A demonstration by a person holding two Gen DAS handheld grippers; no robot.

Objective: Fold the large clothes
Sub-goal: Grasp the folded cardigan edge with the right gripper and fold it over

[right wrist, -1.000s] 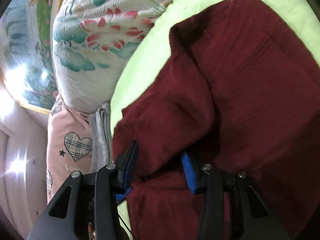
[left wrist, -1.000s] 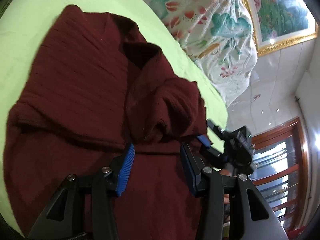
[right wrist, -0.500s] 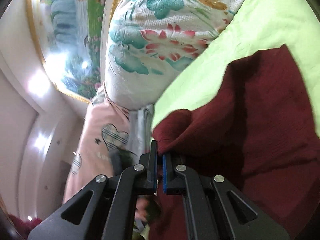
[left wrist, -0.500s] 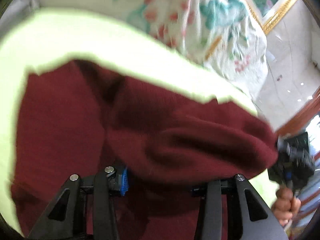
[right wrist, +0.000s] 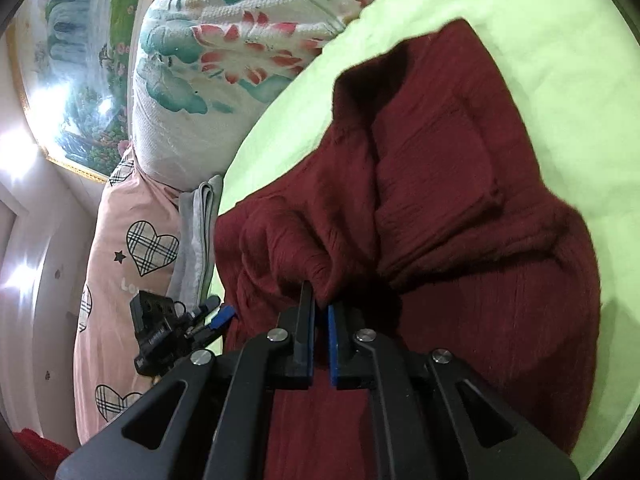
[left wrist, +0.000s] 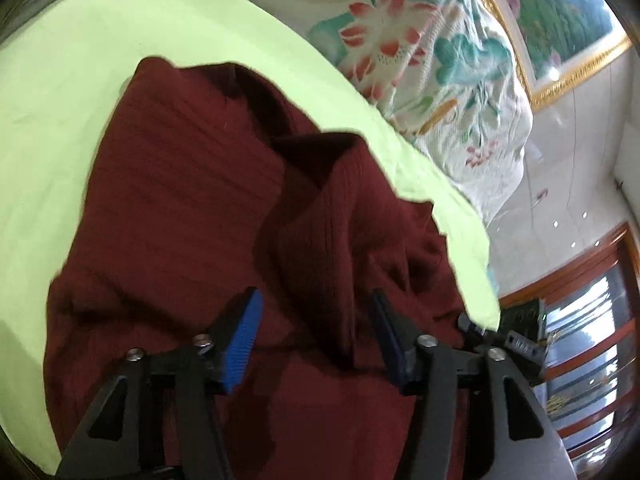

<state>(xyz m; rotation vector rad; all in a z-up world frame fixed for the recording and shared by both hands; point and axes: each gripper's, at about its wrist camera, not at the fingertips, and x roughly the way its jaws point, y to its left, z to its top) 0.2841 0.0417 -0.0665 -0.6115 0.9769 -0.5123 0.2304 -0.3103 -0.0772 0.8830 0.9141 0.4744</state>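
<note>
A dark red knit sweater (left wrist: 180,220) lies crumpled on a lime green sheet (left wrist: 80,80). My left gripper (left wrist: 316,328) hovers over its middle, jaws opening wide. A raised fold of the knit stands between the blue pads (left wrist: 244,340), and neither pad presses on it. In the right wrist view the sweater (right wrist: 460,200) fills the centre. My right gripper (right wrist: 320,304) is shut there on a bunched edge of the sweater, pinched at its tips. The left gripper's blue-padded finger (right wrist: 222,317) shows beyond the sweater's left edge.
A floral quilt (left wrist: 440,60) is heaped along the far side of the bed. A pink pillow with checked hearts (right wrist: 132,248) and a folded grey cloth (right wrist: 196,240) lie beside it. A gold-framed painting (left wrist: 560,20) hangs above, and a wood-framed window (left wrist: 592,320) stands at the right.
The right gripper went from open around the sweater's edge to shut on it and drew it along. The left gripper's jaws have spread wider, and the fold it carried has sunk.
</note>
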